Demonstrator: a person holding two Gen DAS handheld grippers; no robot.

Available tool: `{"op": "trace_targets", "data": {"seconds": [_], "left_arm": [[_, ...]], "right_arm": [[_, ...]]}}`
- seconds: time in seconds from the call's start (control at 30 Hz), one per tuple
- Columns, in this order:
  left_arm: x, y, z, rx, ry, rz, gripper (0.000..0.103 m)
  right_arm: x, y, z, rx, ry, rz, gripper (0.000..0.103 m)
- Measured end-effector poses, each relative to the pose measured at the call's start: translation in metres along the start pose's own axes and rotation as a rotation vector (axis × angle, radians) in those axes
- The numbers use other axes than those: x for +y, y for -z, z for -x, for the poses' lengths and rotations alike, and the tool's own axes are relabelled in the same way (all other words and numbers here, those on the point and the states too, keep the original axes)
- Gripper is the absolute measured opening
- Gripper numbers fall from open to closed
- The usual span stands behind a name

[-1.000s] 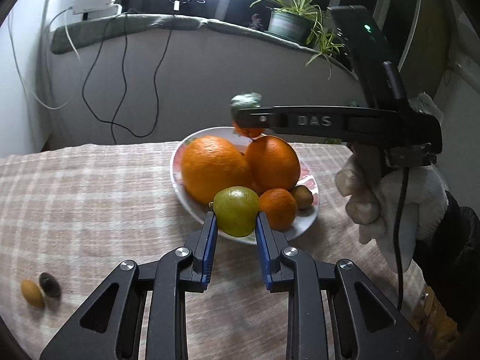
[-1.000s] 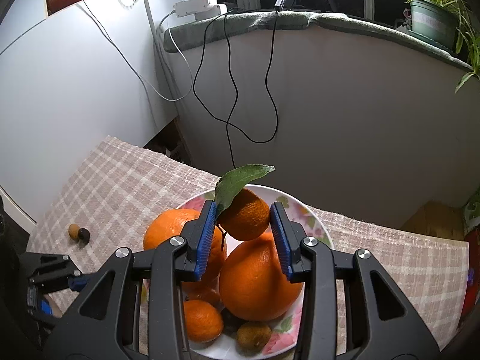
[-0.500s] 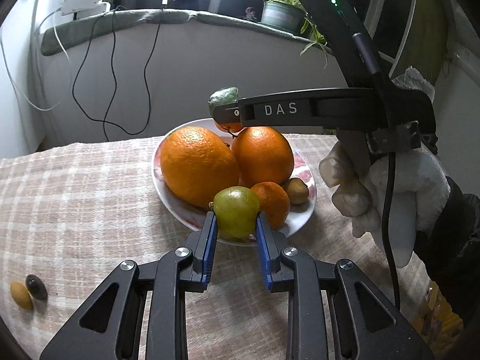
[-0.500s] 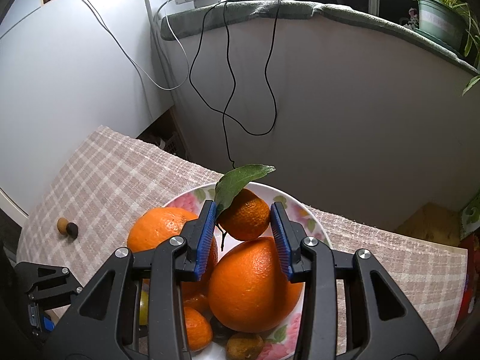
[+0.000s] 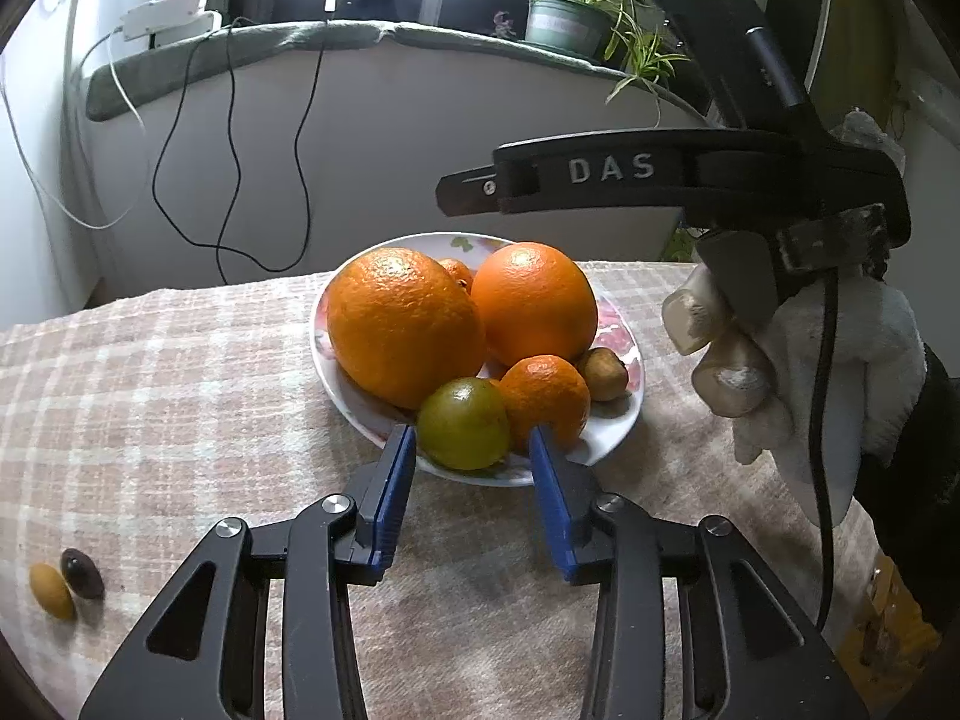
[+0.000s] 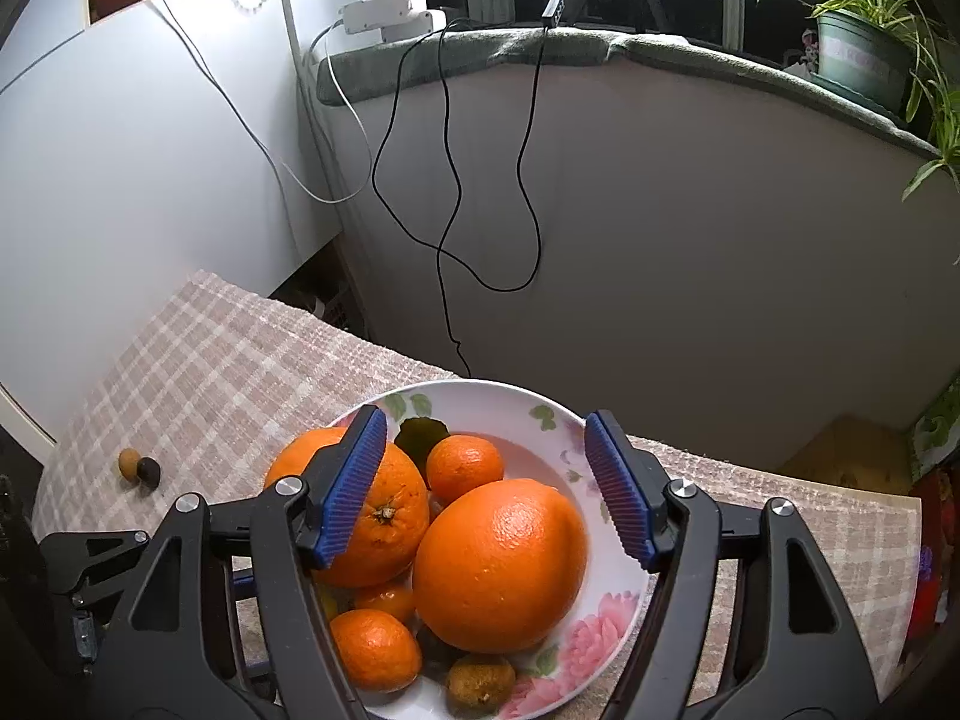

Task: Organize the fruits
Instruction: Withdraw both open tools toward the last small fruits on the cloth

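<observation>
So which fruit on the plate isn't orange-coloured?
The green fruit at the plate's near edge, next to a small orange. The other round fruits are orange; only this one is green, and a small brown fruit sits apart.

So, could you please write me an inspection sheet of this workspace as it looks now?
Surface: table under a checked cloth, partly bare.
Job's things: flowered plate holds two big oranges, small mandarins, a green fruit and a small brown fruit.
Clutter: two small oval things, one yellow and one dark, lie side by side on the cloth, away from the plate.
Grippers: left gripper jaws opening, green fruit between them, not pressed; right gripper jaws opening above the plate, holding nothing.
Cables: black cable and white cable hang from the sill.
Surroundings: potted plant on the sill; dark window.
</observation>
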State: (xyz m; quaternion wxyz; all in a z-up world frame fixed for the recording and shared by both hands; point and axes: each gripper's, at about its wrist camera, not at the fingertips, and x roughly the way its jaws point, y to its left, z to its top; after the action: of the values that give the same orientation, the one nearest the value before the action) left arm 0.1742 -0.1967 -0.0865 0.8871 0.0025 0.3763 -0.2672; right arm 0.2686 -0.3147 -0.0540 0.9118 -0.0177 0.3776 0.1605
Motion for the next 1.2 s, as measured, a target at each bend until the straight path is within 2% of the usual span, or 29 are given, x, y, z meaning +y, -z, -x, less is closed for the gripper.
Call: {"op": "trace_targets", "data": {"seconds": [0.13,0.57,0.8,0.87,0.93,1.03,1.2], "left_arm": [[0.003,0.003,0.003,-0.002,-0.001,0.008,0.042],[0.011,0.008,0.026,-0.026,-0.003,0.032,0.042],[0.018,0.012,0.038,-0.033,-0.013,0.046,0.043],[0.023,0.015,0.043,-0.039,-0.024,0.055,0.054],[0.031,0.019,0.049,-0.043,-0.039,0.072,0.06],[0.042,0.023,0.058,-0.043,-0.055,0.102,0.065],[0.064,0.035,0.074,-0.04,-0.102,0.13,0.069]], "right_arm": [[-0.001,0.0,0.006,-0.011,-0.001,-0.01,0.072],[0.004,0.006,0.027,-0.038,-0.012,-0.024,0.074],[0.017,0.011,0.041,-0.058,-0.016,-0.009,0.086],[0.023,0.013,0.045,-0.063,-0.018,-0.003,0.093],[0.029,0.014,0.048,-0.067,-0.028,0.003,0.098],[0.04,0.017,0.052,-0.071,-0.038,0.019,0.102],[0.063,0.021,0.057,-0.08,-0.073,0.047,0.103]]}}
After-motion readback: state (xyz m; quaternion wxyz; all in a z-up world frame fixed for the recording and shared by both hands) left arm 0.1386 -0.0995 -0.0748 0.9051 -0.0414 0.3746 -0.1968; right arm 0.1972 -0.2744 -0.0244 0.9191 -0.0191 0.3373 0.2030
